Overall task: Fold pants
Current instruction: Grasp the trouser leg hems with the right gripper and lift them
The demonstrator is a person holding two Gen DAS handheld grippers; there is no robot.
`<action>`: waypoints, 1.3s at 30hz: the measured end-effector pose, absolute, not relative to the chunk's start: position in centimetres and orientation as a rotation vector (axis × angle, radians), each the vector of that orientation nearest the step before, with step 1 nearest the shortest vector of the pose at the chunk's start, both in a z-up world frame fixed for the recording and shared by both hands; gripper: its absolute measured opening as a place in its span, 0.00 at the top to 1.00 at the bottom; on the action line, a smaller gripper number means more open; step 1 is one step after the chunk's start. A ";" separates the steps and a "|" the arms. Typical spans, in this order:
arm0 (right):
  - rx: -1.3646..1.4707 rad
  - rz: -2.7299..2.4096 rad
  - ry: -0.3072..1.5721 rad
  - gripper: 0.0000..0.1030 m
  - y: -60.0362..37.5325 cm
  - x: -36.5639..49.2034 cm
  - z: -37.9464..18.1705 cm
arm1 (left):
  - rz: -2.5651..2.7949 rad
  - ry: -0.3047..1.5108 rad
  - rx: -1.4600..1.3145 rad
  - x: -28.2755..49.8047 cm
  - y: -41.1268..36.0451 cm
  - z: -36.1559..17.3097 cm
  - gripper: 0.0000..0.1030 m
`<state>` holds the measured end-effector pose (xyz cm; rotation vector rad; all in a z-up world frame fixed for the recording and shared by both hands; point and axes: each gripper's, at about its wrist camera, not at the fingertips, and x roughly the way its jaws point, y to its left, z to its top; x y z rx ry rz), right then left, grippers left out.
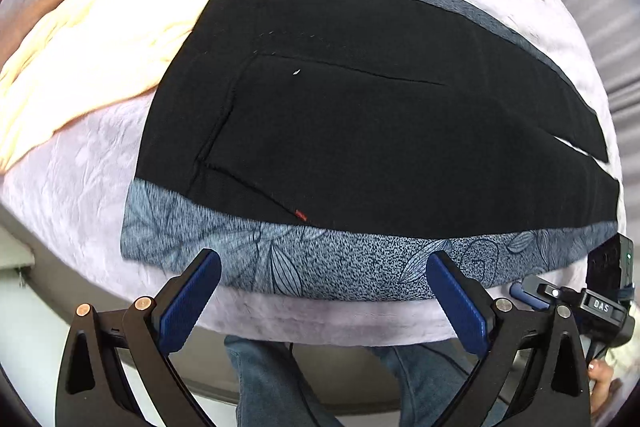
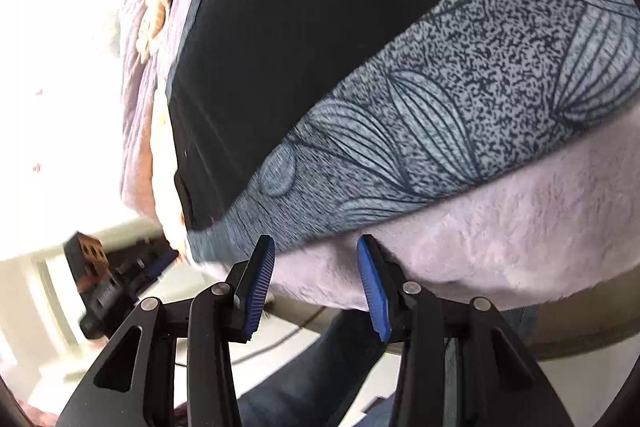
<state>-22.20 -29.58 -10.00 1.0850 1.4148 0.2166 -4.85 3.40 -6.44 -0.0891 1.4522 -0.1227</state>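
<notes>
Two views. Left wrist: left gripper (image 1: 323,291) wide open, empty, near hem of black pants (image 1: 360,115) flat on leaf-print cloth (image 1: 340,267). Right wrist: right gripper (image 2: 316,285) half open, empty, over lilac blanket (image 2: 500,227). Risk: pinching cloth or blanket along with pants.

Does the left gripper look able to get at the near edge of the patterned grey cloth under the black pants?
Probably yes. The left gripper is open with its fingers astride the patterned grey cloth; nothing lies between them and its near edge.
</notes>
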 end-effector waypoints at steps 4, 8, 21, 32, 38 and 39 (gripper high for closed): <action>1.069 0.307 1.376 0.53 -29.9 -20.6 -10.0 | -0.059 1.463 -0.188 -6.9 2.9 -6.0 0.00; 1.023 0.376 1.390 0.53 -28.5 -18.2 -10.0 | -0.043 1.448 -0.233 -8.1 2.8 -5.1 0.00; 1.021 0.451 1.311 0.53 -26.3 -14.2 -4.6 | -0.109 1.485 -0.682 -5.9 9.3 -11.4 0.00; 1.014 0.266 1.362 0.53 -26.9 -16.3 -6.0 | -0.094 1.538 -0.642 -2.9 11.1 -13.6 0.47; 1.290 0.050 1.330 0.93 -30.6 -19.7 -10.4 | -0.123 1.576 -0.554 -2.3 11.6 -13.4 0.64; 1.343 0.029 1.311 0.93 -31.2 -20.1 -10.6 | -0.119 1.577 -0.537 -2.4 11.7 -13.0 0.64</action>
